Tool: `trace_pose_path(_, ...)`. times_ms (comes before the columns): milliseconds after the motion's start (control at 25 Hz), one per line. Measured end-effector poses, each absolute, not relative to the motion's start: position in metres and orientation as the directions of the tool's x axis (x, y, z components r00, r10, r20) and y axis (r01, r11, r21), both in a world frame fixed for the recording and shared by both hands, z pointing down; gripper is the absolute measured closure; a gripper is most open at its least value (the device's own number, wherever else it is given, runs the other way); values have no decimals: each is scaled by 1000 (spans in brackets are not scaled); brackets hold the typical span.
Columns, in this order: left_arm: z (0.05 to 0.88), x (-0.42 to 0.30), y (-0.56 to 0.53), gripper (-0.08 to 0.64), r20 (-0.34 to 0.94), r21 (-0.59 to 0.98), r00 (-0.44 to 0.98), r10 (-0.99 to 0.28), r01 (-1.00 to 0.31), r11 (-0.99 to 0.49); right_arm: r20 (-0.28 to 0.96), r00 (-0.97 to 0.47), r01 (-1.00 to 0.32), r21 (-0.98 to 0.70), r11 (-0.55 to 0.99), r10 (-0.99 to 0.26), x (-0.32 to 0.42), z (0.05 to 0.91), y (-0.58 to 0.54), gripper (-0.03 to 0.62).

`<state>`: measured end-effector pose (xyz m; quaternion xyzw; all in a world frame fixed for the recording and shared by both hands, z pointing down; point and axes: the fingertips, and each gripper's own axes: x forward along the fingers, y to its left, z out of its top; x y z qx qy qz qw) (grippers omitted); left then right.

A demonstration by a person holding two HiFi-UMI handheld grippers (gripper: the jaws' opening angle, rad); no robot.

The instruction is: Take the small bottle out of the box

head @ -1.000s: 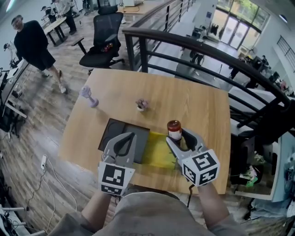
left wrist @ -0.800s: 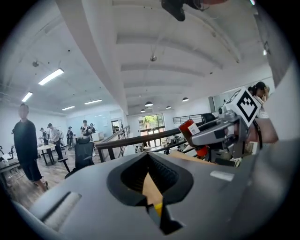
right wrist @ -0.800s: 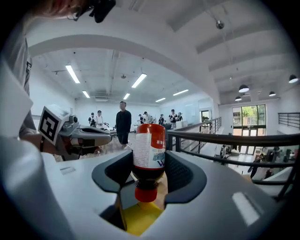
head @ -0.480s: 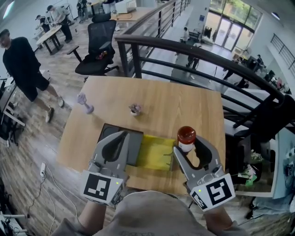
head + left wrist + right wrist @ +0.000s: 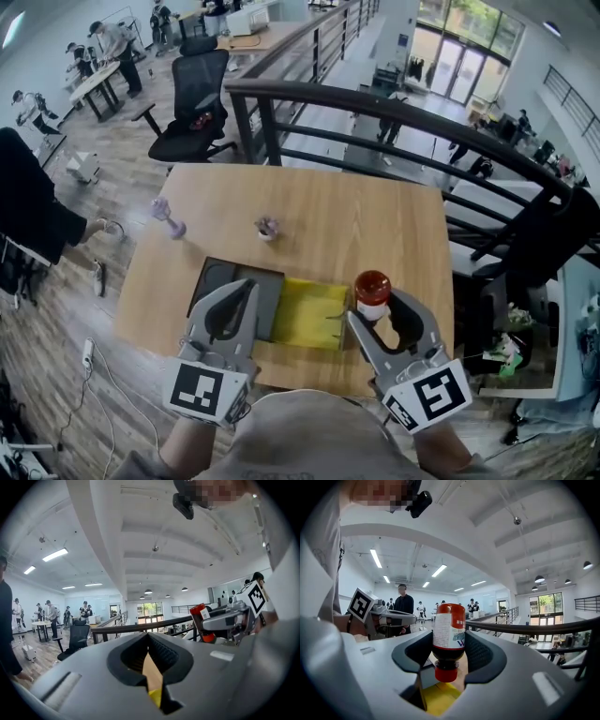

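My right gripper is shut on the small bottle, a dark bottle with a white label and red cap, held in the air just right of the box. In the right gripper view the bottle sits between the two pads of the right gripper. The box lies open near the table's front edge, its yellow inside showing, with a dark lid to its left. My left gripper hovers over the lid, shut and empty. The left gripper view shows that left gripper shut, and the bottle off to the right.
On the wooden table stand a small purple figure at the left and a small potted thing in the middle. A dark railing curves behind the table. An office chair stands beyond; a person passes at far left.
The right gripper has risen with the bottle, up and away from the yellow box toward its right side. The left gripper stayed over the lid. The person at left walked further out.
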<state>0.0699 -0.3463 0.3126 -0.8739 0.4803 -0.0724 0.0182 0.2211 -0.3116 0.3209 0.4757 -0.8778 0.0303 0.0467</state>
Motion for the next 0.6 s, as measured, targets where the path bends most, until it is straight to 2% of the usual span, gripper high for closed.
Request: trace_pose_path(600, 317, 79, -339, 560, 139, -122, 515, -846, -839, -531, 124, -553, -831, -12, 556, -824, 234, 324, -310, 373)
